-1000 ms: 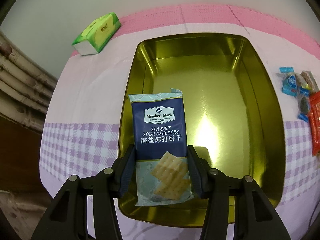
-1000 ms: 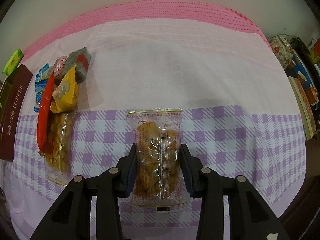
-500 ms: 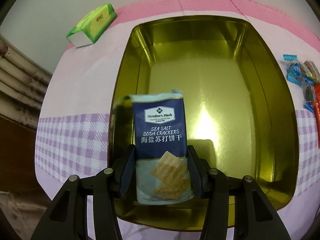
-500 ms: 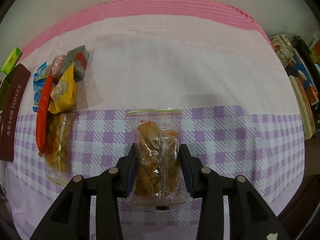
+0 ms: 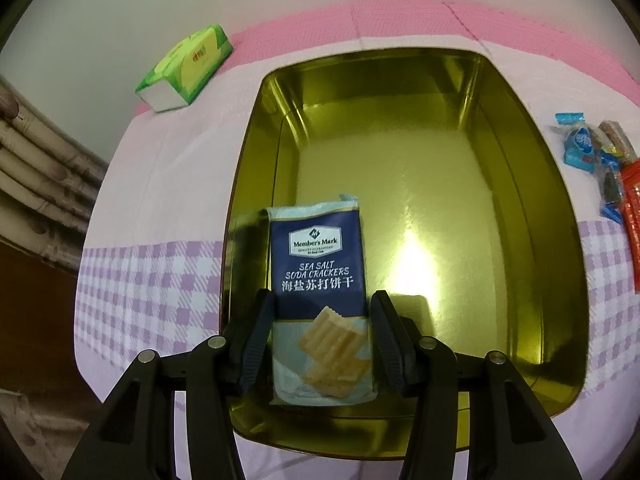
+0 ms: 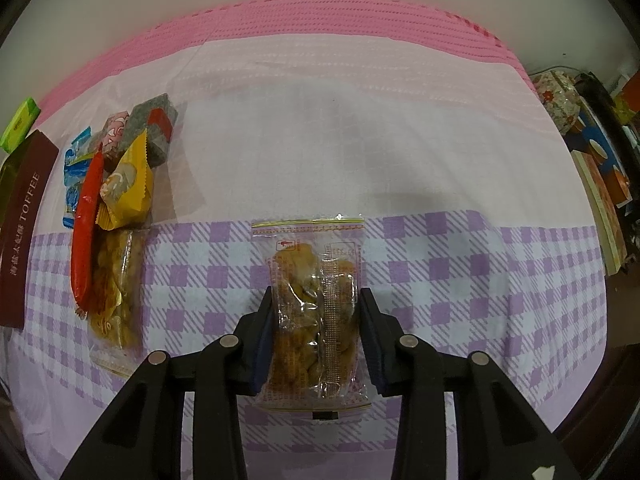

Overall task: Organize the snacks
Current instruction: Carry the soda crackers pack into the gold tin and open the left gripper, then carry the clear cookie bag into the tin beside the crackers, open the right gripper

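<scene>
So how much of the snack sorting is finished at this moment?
Nothing lies in the gold metal tin yet. In hand: the left tongs hold a navy soda cracker packet over it, and the right tongs are closing on a clear fried-snack bag. The pile of mixed wrapped snacks remains on the cloth.

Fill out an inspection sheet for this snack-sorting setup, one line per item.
Surface: pink and purple-checked tablecloth covers the table.
Job's things: gold tin open, nothing lying on its floor; cracker packet held over its near end; clear bag of fried snacks held above the cloth; pile of wrapped snacks beside the tin.
Clutter: green tissue pack; brown toffee lid.
Grippers: left hand-held gripper shut on the cracker packet; right hand-held gripper closing, pads pressing the clear bag.
Cables: nothing seen.
Surroundings: pale wall; boxes stacked past the right edge.
</scene>
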{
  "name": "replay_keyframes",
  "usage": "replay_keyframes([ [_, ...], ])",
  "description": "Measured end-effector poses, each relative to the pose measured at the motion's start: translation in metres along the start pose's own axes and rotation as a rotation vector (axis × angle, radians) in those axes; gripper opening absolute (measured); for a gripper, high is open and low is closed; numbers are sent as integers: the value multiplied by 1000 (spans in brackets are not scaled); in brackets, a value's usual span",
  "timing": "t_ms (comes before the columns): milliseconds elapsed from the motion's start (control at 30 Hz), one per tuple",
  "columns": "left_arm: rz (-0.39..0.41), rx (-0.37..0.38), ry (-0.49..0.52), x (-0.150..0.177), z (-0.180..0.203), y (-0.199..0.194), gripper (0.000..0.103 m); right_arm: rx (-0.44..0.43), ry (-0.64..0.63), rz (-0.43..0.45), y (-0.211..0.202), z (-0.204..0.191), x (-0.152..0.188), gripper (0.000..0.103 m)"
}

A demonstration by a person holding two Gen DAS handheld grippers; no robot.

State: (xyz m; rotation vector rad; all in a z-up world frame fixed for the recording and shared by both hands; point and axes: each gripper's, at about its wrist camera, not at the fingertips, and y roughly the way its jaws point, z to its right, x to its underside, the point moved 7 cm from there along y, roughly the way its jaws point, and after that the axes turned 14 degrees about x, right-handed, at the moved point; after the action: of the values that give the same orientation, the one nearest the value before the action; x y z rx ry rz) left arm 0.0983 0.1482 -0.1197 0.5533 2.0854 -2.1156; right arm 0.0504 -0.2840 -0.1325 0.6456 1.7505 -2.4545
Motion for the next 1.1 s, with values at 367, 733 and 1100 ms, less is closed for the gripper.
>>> replay_keyframes([
  [367, 160, 67, -36, -14, -2, -36, 62, 48, 57, 23, -16, 7, 8, 35],
  [733, 271, 72, -216, -16, -53, -63, 68, -59, -2, 175, -103, -52, -19, 35],
  [1100, 301, -2, -350, 18, -101, -79, 71, -317, -225, 206, -158, -221, -18, 35],
])
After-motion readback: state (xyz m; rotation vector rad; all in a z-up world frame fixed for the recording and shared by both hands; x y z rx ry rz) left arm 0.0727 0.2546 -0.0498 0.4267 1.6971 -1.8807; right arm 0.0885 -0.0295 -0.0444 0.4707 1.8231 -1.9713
